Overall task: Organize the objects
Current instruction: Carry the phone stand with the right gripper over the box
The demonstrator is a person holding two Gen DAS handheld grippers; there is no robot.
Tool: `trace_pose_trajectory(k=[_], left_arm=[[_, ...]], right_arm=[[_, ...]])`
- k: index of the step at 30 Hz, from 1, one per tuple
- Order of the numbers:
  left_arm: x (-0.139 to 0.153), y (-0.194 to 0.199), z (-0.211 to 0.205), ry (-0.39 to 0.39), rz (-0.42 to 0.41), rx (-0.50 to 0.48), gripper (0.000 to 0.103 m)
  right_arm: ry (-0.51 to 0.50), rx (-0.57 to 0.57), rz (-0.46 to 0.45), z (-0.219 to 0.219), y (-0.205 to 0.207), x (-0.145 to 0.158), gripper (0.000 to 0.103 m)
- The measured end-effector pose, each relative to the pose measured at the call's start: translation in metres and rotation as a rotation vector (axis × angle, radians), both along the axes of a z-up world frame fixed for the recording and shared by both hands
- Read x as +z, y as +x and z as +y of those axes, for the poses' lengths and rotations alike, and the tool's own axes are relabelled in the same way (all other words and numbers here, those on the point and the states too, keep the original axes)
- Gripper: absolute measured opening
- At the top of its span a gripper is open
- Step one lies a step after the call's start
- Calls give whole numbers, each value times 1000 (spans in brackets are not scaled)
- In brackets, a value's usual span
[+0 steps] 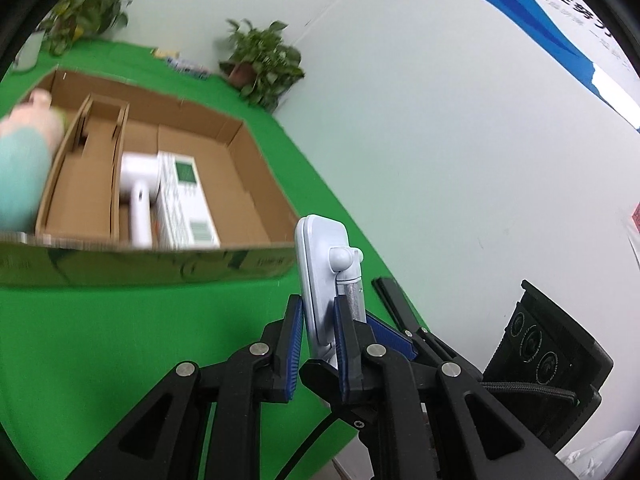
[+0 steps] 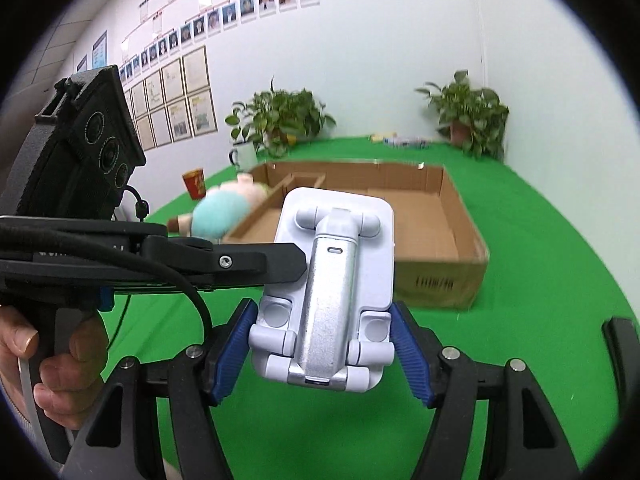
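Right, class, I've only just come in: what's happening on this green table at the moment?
A person holds a gripper in each hand. The left gripper is shut on a white folding phone stand, clamping its thin edges and holding it in the air above the green table. The right gripper is open, its fingers either side of the stand's lower end. Beyond sits an open cardboard box already holding a white hair dryer and a white carton. A soft toy leans at the box's edge.

Green cloth-covered table [image 2: 540,264] carries it all. A shallow brown cardboard tray box [image 2: 448,276] sits on the cloth in the middle. Just left of the box lies a pink-and-teal plush toy [image 2: 224,208], touching its wall. Further back: a red paper cup [image 2: 195,183], a white mug [image 2: 244,156], and two leafy potted plants [image 2: 468,116] by the wall.
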State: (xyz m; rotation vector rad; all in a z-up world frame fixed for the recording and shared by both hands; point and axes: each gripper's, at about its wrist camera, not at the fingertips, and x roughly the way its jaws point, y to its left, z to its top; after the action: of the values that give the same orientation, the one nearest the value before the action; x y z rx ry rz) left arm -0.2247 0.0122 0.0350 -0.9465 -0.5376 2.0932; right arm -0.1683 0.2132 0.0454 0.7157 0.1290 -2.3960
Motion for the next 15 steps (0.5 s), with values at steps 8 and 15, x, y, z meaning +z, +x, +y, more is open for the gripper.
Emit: trace_pose_trajectory(k=[8,15], left_arm=[[62,-77,26,-26,23,-3,11],[74,-170,49,-49,-53,-12,11]], right_arm=[[-25,11,-3,0,-56,37,66],[-18,-10,-86,-8,-143,56,66]])
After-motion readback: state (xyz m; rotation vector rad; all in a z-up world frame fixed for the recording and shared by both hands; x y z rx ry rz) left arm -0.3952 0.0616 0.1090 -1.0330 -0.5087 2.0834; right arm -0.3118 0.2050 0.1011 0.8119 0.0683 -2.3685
